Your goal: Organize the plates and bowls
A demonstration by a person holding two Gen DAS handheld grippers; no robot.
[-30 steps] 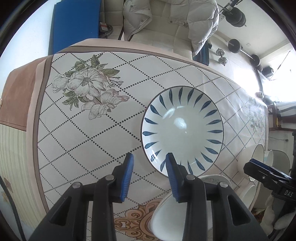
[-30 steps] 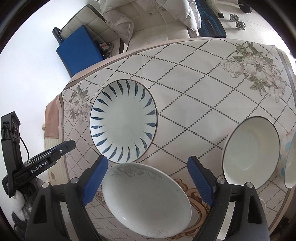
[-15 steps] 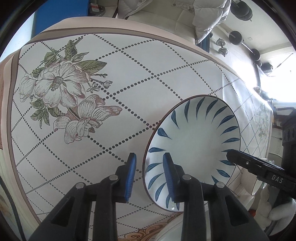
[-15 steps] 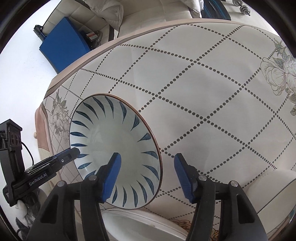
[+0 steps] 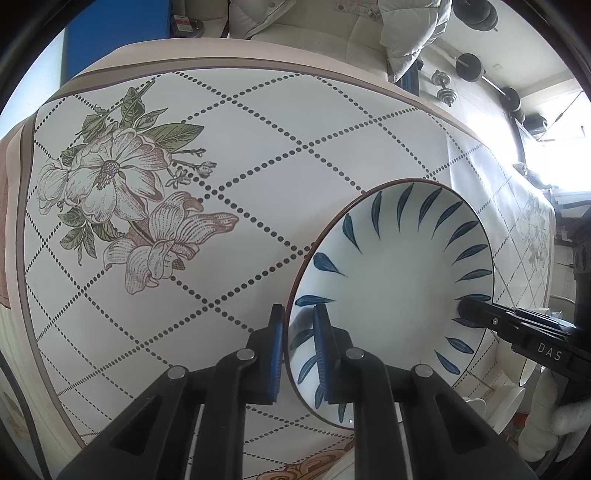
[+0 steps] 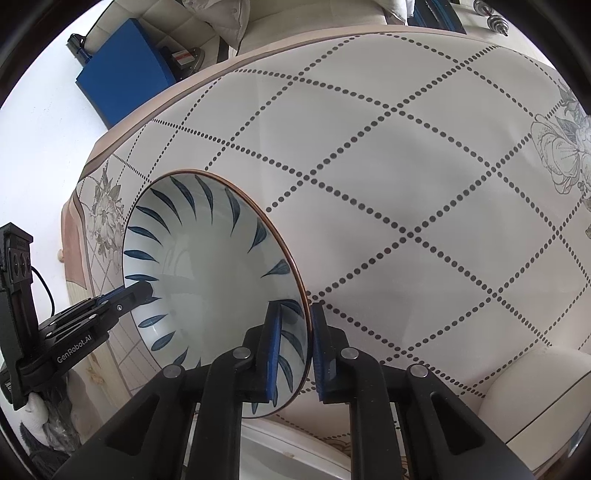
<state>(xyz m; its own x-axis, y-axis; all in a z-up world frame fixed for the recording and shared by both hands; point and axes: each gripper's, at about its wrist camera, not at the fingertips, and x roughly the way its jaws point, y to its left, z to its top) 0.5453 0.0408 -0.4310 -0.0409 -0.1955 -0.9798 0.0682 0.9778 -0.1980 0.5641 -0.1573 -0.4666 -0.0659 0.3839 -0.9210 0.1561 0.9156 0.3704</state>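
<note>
A deep white plate with blue leaf strokes and a brown rim rests on the flower-print tablecloth. My left gripper is shut on the plate's near-left rim, one blue pad inside and one outside. My right gripper straddles the opposite rim; its jaws are closing, with the rim between the pads and both pads against it. Each gripper's tip also shows in the other's view: the right gripper and the left gripper, both at the plate's edge.
A plain white plate lies just below the blue-leaf one, and a white bowl sits at the lower right. More white bowls stand by the table's edge. A sofa with a pale coat and dumbbells lie beyond.
Both grippers came down onto the blue-leaf plate. The right jaws went from wide to narrow around its rim, and the left jaws closed on the opposite rim.
</note>
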